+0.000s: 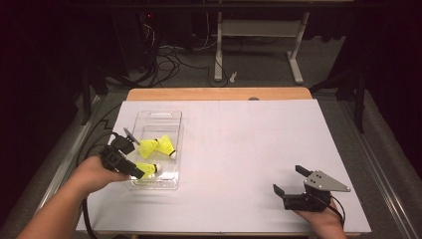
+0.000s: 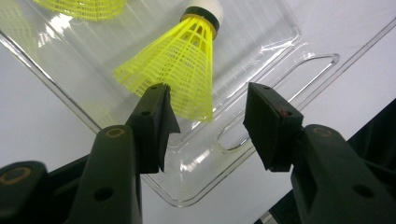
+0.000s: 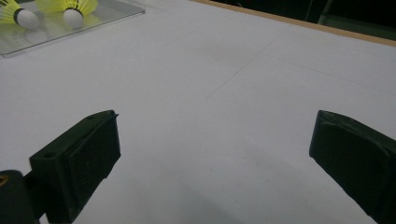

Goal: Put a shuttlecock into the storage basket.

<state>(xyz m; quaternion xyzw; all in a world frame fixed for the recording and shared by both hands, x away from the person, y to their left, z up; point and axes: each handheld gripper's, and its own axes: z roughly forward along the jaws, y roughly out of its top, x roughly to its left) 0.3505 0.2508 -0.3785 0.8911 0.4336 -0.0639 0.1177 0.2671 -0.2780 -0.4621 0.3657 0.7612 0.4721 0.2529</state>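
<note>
left gripper [image 2: 208,123]: over the near end of the clear tray [image 1: 149,185], jaws partly apart, nothing pinched between the pads; a shuttlecock skirt lies just past the tips.
near shuttlecock [image 2: 180,70]: yellow mesh skirt, white cork tip, lying on its side inside the tray, cork pointing away from the left gripper; looks released, not gripped.
other shuttlecocks: two more yellow ones [image 1: 159,146] lie farther up the same tray, close together, corks visible from the right gripper view.
right gripper [image 1: 290,180]: parked on the bare white table [image 1: 249,144] near its front edge, jaws wide, holding nothing, well apart from the tray.
step: judged as drop-off into the tray, the left gripper about to back out.
risk 1: left jaw tip sits right at the skirt edge; a sideways or low pull-out could snag the mesh and drag the near shuttlecock over the tray rim.
risk 2: the tray is light clear plastic; a jaw clipping its wall could shove or tilt it and roll the others.
risk 3: re-closing now would crush the soft skirt.
</note>
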